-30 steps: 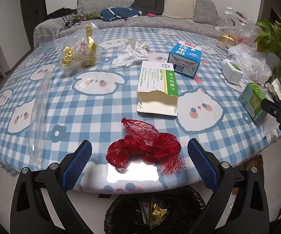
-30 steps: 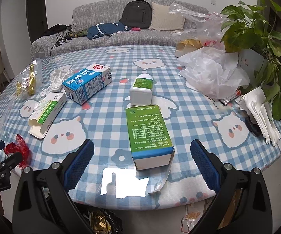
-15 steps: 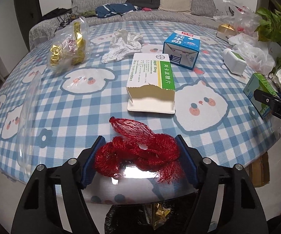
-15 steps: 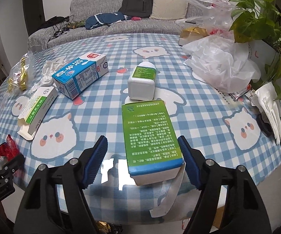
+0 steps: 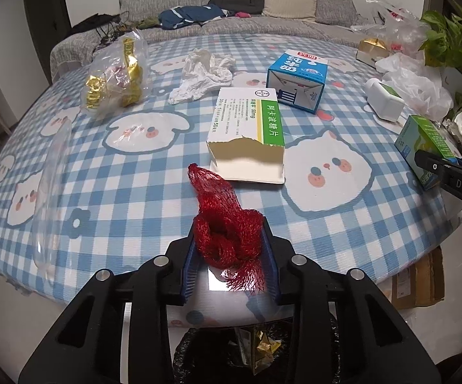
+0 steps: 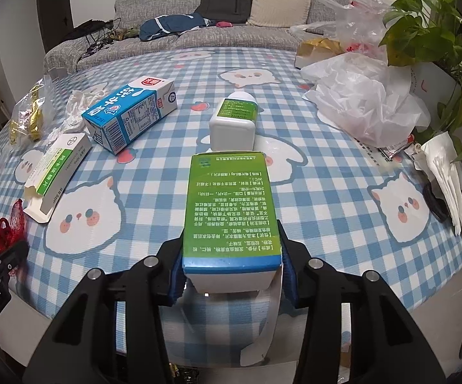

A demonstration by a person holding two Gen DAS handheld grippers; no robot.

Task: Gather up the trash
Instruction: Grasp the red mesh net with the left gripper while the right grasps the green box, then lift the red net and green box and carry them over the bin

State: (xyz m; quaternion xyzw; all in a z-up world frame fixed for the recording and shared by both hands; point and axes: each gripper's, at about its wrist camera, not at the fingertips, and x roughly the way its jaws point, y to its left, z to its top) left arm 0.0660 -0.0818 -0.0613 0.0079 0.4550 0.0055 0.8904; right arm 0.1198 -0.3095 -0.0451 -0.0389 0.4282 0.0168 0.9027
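While the left gripper (image 5: 231,252) is closing, its blue pads squeezing the red mesh bag (image 5: 227,224) at the near table (image 5: 128,192) edge, the right gripper (image 6: 231,262) is closing too, pads pressed against the green box (image 6: 229,211) lying beside the white bottle (image 6: 234,124).

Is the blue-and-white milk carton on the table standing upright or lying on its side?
Lying on its side. The milk carton rests flat on the checked tablecloth, one long printed face upward.
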